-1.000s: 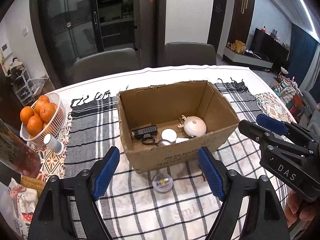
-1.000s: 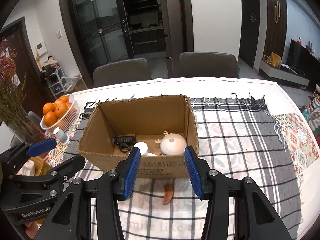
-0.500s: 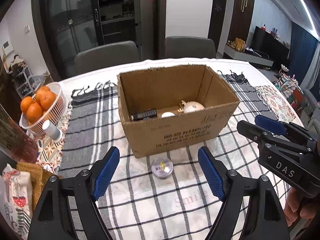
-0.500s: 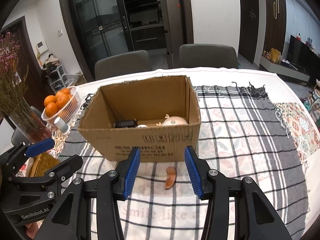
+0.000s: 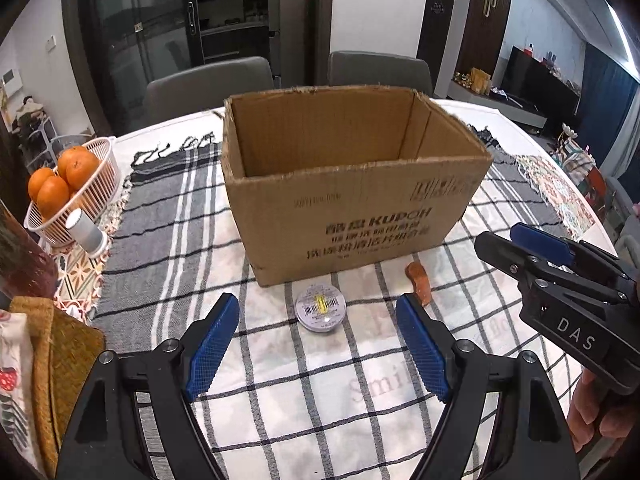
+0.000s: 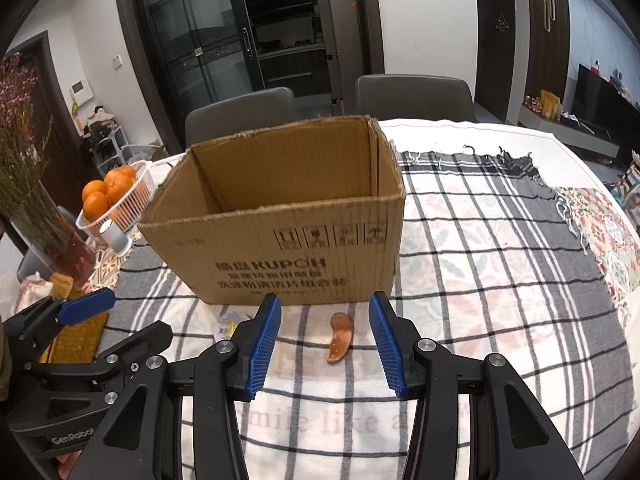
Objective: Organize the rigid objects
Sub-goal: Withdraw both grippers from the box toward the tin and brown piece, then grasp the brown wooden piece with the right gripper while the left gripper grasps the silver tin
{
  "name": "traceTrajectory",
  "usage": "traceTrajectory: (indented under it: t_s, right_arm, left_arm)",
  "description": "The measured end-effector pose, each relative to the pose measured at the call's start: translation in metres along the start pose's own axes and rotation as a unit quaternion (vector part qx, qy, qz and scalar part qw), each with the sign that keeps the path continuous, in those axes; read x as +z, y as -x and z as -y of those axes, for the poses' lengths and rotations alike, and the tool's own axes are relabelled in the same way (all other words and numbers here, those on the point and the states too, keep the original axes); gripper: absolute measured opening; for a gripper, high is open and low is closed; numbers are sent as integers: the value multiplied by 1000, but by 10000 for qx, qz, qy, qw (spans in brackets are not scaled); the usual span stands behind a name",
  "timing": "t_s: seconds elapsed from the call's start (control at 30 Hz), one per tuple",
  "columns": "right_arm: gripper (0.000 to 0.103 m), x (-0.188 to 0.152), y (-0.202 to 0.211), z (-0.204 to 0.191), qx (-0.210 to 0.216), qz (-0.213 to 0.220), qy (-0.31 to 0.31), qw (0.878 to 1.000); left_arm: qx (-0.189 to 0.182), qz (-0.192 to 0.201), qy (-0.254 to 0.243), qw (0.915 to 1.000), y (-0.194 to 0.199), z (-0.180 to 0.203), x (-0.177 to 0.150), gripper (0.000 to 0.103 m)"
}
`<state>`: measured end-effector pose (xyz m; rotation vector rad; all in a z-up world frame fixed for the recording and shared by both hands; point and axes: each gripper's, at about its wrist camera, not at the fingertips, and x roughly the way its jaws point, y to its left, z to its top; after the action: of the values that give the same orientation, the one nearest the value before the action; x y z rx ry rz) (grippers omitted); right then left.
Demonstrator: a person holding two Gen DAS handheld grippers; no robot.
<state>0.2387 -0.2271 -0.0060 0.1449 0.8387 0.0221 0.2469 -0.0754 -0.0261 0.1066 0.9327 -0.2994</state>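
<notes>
Matt corrugated cardboard box [image 5: 352, 208], woven checked cloth [image 6: 480, 248]

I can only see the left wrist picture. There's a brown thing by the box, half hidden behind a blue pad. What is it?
Observer: The right wrist view shows it whole: a curved wooden piece, lying flat on the checked cloth in front of the cardboard box.
Operator: Is the other tool holding it?
Observer: No. The right gripper is open; the piece shows between its pads, untouched.
Operator: And the dark glass on my left?
Observer: A vase holding dried purple flowers.
</notes>
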Motion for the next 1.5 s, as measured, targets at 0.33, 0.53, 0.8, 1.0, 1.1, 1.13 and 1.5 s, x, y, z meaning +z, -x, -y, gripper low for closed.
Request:
traceTrajectory:
  t_s: [0.33,0.53,0.8,1.0,1.1,1.13,1.5]
  right_arm:
    - [47,-23,-27,5,-15,-208,-44,9998]
    - [47,-35,-46,5,-20,-431,-23,9991]
    - [47,-45,-68,10,-20,-574,-81,9983]
    - [47,-50,-82,11,-68,-600,-53,9982]
    - [47,-51,-87,12,-59,-594,-62,9982]
    - [47,-52,-88,12,-60,-583,-62,9983]
    - [47,-43,-103,10,-159,-442,7,9989]
  left_arm:
    - [23,-215,-38,9998,-31,-1,-21,81]
    - [7,-391,-35,9992,-52,-1,-28,80]
    - [10,-353,-118,9993,-71,-1,-31,80]
    - [-11,-198,-191,9996,-83,-2,-31,80]
    - [-56,-203,-179,9996,-90,-2,-31,80]
    - [-53,-196,-175,9996,-91,-2,-31,80]
    - [-23,-209,12,9998,-108,-6,-26,80]
